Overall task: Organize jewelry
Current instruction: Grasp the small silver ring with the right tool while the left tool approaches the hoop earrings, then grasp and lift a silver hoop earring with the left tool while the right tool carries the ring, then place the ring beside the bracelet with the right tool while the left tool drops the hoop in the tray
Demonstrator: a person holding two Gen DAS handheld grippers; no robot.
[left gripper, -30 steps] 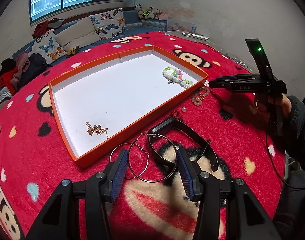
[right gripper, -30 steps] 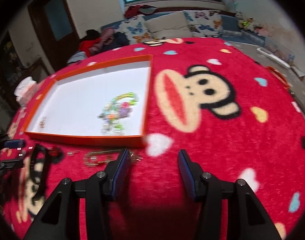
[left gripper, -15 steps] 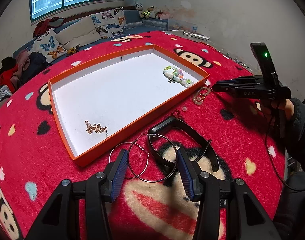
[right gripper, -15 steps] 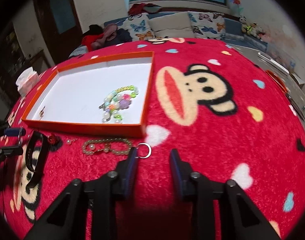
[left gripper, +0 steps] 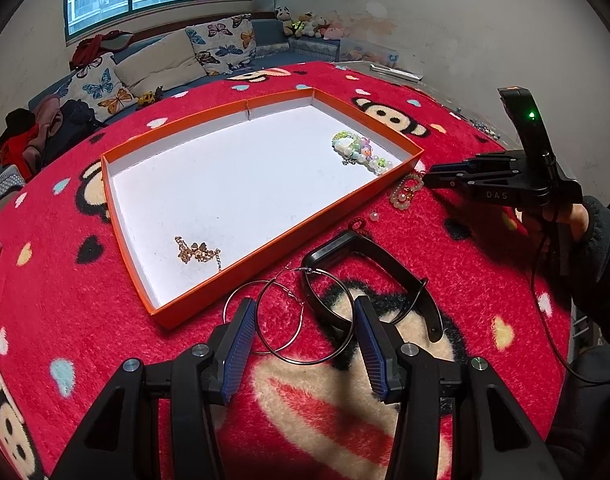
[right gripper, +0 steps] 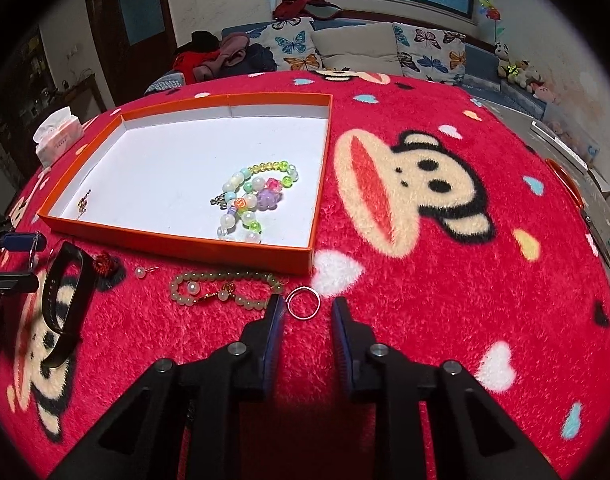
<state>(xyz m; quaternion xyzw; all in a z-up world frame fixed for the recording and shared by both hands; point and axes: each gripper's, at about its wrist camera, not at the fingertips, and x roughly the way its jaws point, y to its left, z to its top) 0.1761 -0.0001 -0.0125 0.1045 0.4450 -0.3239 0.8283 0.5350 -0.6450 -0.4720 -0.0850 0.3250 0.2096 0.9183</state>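
Observation:
An orange tray (left gripper: 265, 254) with a white floor holds a coloured bead bracelet (left gripper: 361, 152) and a gold chain (left gripper: 197, 253); the tray rim (right gripper: 177, 242) and the bracelet (right gripper: 253, 200) also show in the right wrist view. My left gripper (left gripper: 303, 316) is open, its fingers either side of two silver hoop earrings (left gripper: 301, 320) on the red cloth. My right gripper (right gripper: 307, 304) is open around a small silver ring (right gripper: 303, 302), its jaws narrowed. A green bead bracelet (right gripper: 225, 286) lies left of the ring.
A black wristband (left gripper: 369, 276) lies right of the hoops and shows in the right wrist view (right gripper: 63, 300). A pearl stud (right gripper: 142, 271) and a red charm (right gripper: 104, 263) lie before the tray. A tissue box (right gripper: 57, 138) stands at the far left.
My right gripper has moved forward to the ring and its jaws have narrowed around it. My left gripper has stayed over the hoops.

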